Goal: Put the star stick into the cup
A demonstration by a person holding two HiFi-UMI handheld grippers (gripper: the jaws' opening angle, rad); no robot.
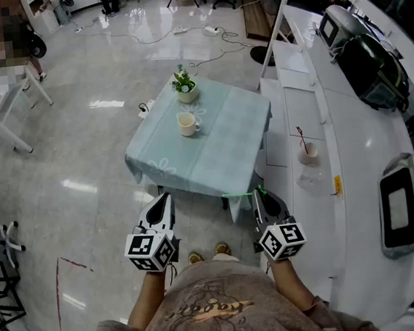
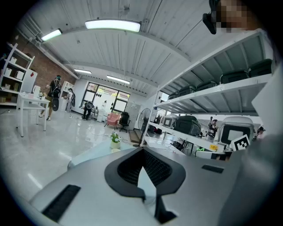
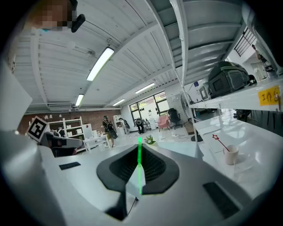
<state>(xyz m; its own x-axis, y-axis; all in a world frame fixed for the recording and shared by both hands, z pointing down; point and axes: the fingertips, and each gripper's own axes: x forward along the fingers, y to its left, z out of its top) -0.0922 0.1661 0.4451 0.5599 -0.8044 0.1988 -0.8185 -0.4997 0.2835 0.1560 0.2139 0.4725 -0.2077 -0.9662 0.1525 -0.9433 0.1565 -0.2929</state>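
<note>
A thin green stick (image 1: 239,194) lies crosswise in my right gripper (image 1: 258,192), whose jaws are shut on it. In the right gripper view the green stick (image 3: 139,161) stands upright between the pads. A cream cup (image 1: 187,124) stands on the table with the pale blue cloth (image 1: 227,152), well ahead of both grippers. My left gripper (image 1: 164,197) hangs level with the right one, close to my body; its jaws are together with nothing in them. In its own view the left gripper (image 2: 142,152) points toward the table.
A small potted plant (image 1: 185,87) stands behind the cup. On the white counter (image 1: 354,176) at my right is a second cup (image 1: 307,153) with a red star stick in it, also in the right gripper view as the second cup (image 3: 230,154). Machines line the counter's far side.
</note>
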